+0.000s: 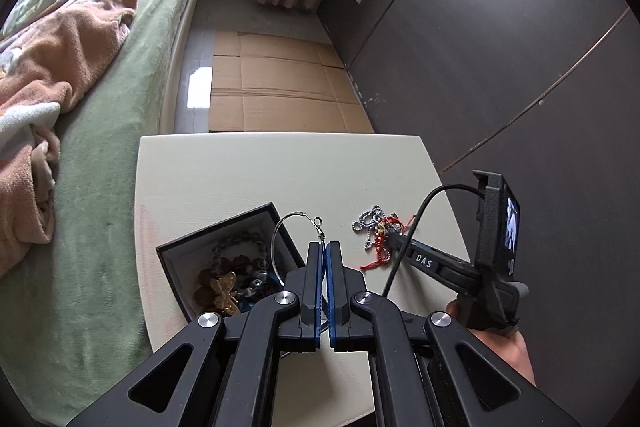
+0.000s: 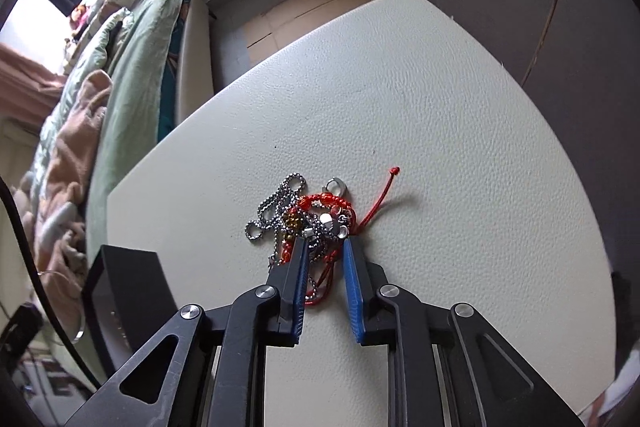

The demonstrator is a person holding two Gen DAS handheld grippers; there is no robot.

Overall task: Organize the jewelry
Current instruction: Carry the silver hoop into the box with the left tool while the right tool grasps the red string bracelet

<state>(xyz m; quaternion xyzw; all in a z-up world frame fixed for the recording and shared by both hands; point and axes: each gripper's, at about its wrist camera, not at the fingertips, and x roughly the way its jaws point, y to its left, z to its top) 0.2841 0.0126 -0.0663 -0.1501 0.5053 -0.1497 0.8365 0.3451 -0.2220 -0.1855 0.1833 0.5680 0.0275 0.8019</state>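
The left gripper (image 1: 324,247) is clamped on a hoop earring (image 1: 288,235) above the black box (image 1: 224,231); the right gripper (image 2: 326,247) straddles the tangled chains (image 2: 308,219) on the table (image 2: 440,107), apparently pinching them.

Cannot tell whether the right gripper's pads (image 2: 298,267) press the tangled chains (image 2: 308,223) between them; box (image 2: 120,291) left of the fingers cut off.

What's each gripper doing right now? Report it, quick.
Left gripper: shut on the hoop earring.
Right gripper: jaws around the jewelry tangle; grip cannot be told.
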